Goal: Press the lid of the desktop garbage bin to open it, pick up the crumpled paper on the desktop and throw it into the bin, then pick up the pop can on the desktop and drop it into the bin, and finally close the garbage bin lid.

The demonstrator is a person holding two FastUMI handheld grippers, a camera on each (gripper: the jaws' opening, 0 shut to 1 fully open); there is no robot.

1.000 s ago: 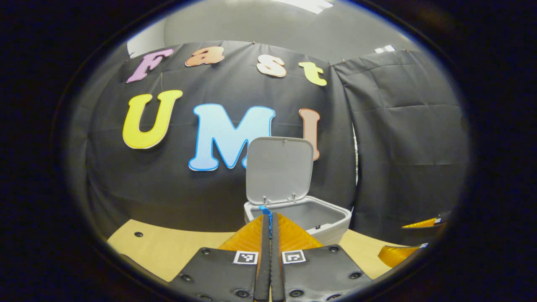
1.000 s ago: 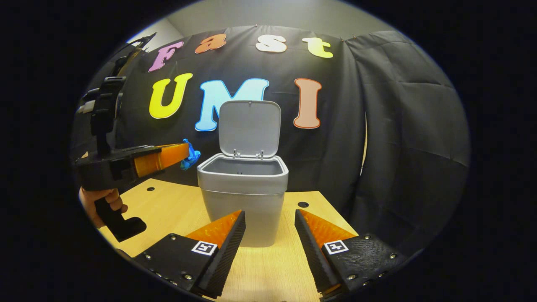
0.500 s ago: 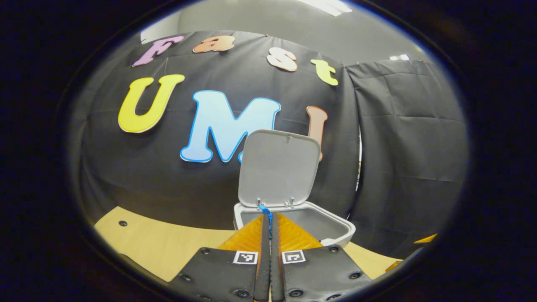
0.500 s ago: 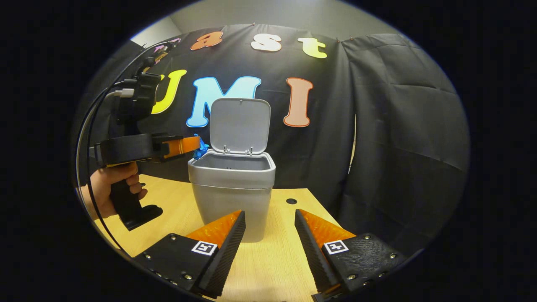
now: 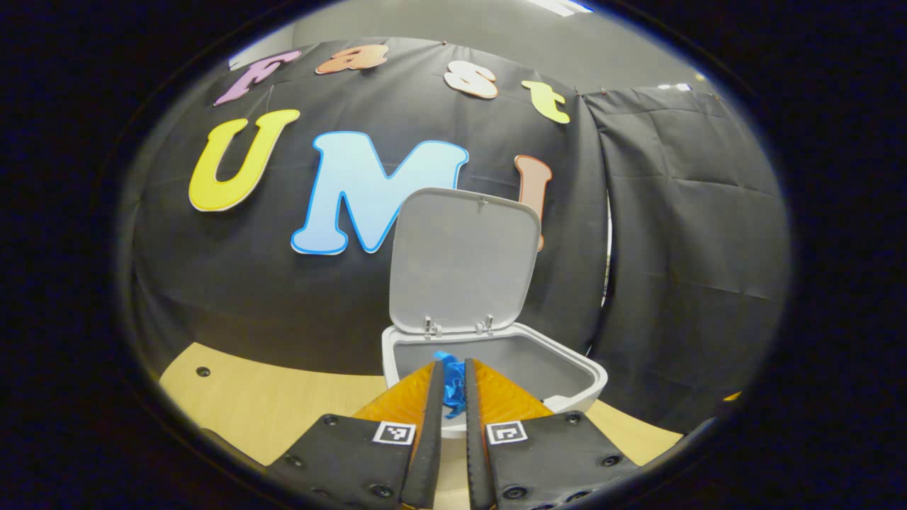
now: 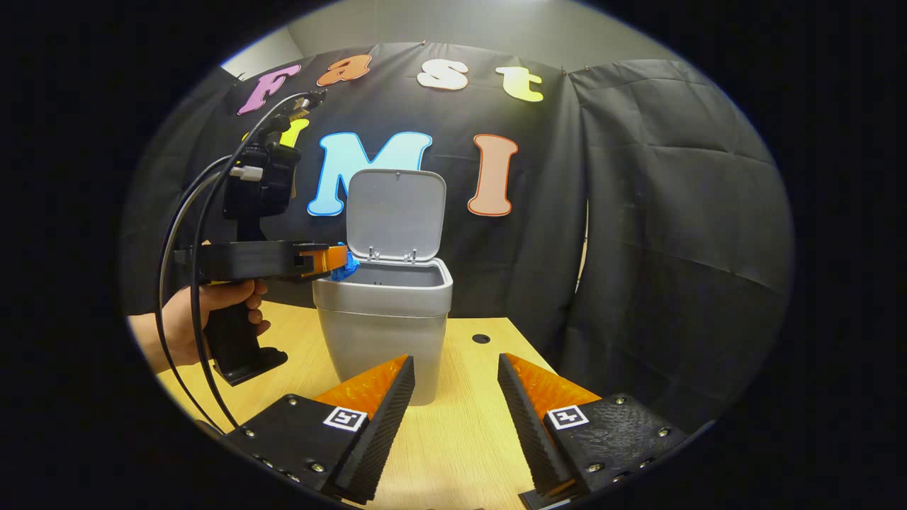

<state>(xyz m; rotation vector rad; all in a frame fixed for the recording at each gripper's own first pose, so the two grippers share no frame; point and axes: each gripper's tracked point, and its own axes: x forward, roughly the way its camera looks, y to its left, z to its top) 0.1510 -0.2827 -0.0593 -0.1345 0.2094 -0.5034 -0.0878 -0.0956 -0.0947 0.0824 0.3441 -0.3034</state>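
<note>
Black cloth forms the booth's far wall, and a light wooden desk (image 6: pixel 468 432) carries the work. At the far middle of the desk stands the grey garbage bin (image 6: pixel 382 333), its lid (image 6: pixel 394 212) swung up and upright against the cloth, leaving the mouth exposed.

From the left of the right gripper view, a hand (image 6: pixel 195 319) holds the left gripper (image 6: pixel 339 261) level, with its tips at the bin's left rim. In the left gripper view the left gripper (image 5: pixel 452 388) points over the bin's open mouth; its jaws are slightly parted, with the blue crumpled paper (image 5: pixel 449 382) between them. Whether both fingers press on the paper cannot be told.

The right gripper (image 6: pixel 453 386) hovers near, in front of the bin, jaws spread wide and holding nothing.
</note>
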